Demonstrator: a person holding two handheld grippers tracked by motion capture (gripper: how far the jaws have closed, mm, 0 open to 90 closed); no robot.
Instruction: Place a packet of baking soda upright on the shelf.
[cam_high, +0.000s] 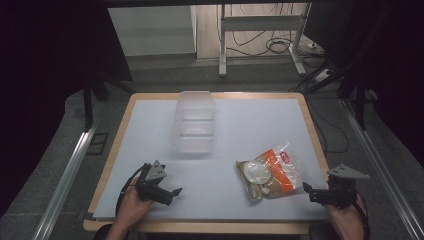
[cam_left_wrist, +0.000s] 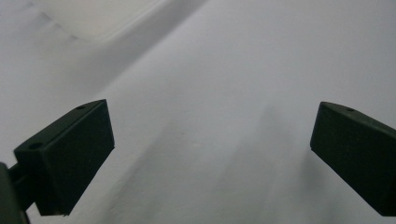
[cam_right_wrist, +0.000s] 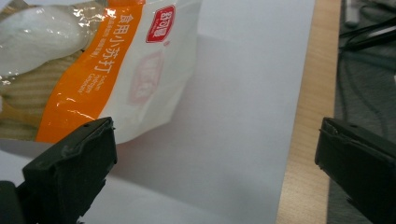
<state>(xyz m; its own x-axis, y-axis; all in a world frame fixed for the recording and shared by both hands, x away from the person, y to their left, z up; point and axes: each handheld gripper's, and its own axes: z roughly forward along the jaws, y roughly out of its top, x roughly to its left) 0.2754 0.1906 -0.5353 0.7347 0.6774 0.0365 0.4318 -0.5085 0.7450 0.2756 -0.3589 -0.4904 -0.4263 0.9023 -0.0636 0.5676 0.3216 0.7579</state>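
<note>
High view: a crinkled clear plastic bag with an orange band and red label (cam_high: 270, 172) holds pale round contents and lies on the white-topped desk (cam_high: 235, 125) at its near right. The right claw (cam_high: 314, 192) sits just right of the bag, jaws spread and empty. The left claw (cam_high: 170, 192) rests well apart at the near left, jaws also spread. A clear plastic container (cam_high: 195, 127) stands farther back.

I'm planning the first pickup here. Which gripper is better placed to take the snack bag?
Probably the right gripper: it sits open just beside the snack bag, whose corner shows by its jaws. The left gripper, also open, faces bare table farther off.
</note>
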